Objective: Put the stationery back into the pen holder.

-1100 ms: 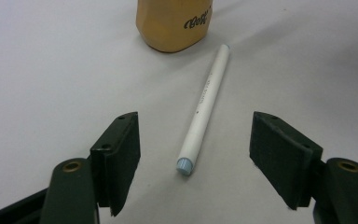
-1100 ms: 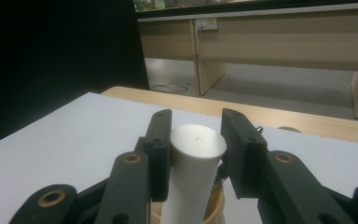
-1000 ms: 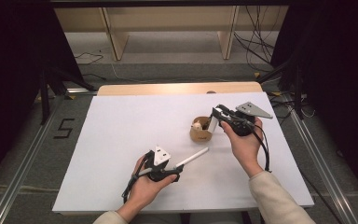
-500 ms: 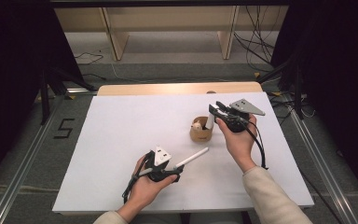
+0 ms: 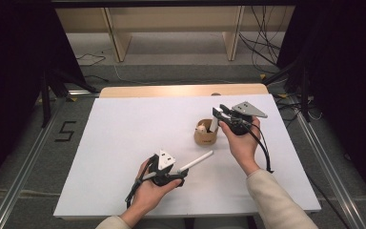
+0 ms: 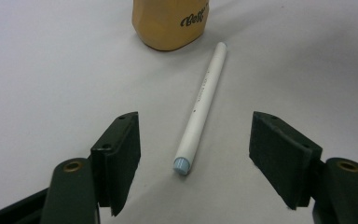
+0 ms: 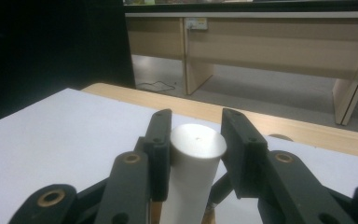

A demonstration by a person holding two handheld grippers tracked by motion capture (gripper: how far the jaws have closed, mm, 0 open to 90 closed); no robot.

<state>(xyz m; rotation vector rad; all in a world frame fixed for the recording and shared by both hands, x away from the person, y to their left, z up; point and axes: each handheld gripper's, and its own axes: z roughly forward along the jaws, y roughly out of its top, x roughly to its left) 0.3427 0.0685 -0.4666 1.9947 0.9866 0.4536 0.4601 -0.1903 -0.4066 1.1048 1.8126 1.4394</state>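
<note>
Pen lying flat on white table between wide-open left gripper, just short of tan cup; light, stiff, smooth barrel, best pinched mid-length; right gripper clamps white cylinder.

in the left gripper view the tan cup is running off the edge at twelve o'clock, its lettering cut short. in the right gripper view the white cylinder is hiding its lower end behind the jaws.
</note>
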